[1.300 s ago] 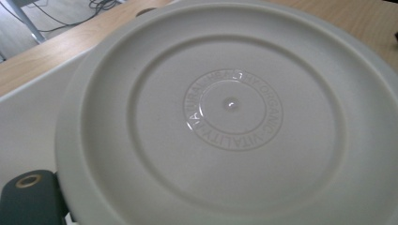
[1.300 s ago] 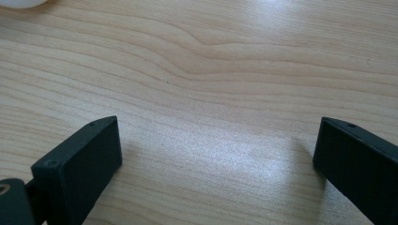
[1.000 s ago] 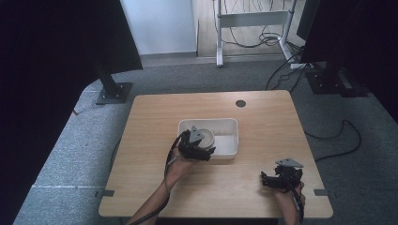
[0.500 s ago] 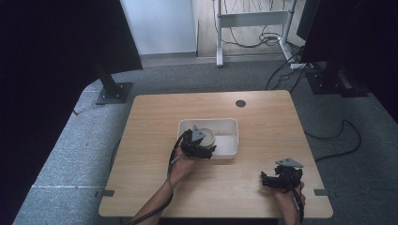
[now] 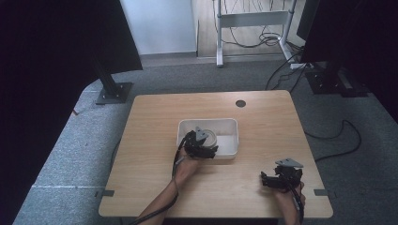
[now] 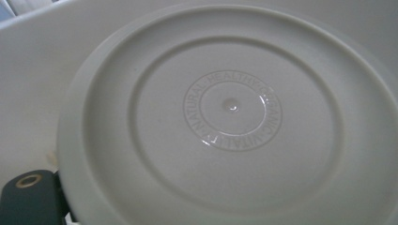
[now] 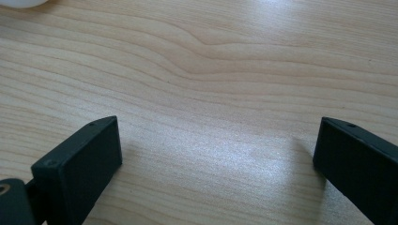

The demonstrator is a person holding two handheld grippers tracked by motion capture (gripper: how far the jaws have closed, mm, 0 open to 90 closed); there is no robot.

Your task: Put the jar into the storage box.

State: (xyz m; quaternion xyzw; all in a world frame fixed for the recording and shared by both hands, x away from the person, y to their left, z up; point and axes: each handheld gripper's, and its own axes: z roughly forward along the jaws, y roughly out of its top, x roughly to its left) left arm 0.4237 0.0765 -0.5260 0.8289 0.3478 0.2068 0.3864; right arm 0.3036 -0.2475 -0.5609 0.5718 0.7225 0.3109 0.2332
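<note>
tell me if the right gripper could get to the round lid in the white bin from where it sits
Probably yes. The right gripper sits open near the table's front right, with bare wood between it and the white bin. But the left gripper is already over the round lid, crowding it.

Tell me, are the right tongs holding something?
No, in the right gripper view the right tongs stand wide open, with only bare wooden table between the two black jaws.
</note>
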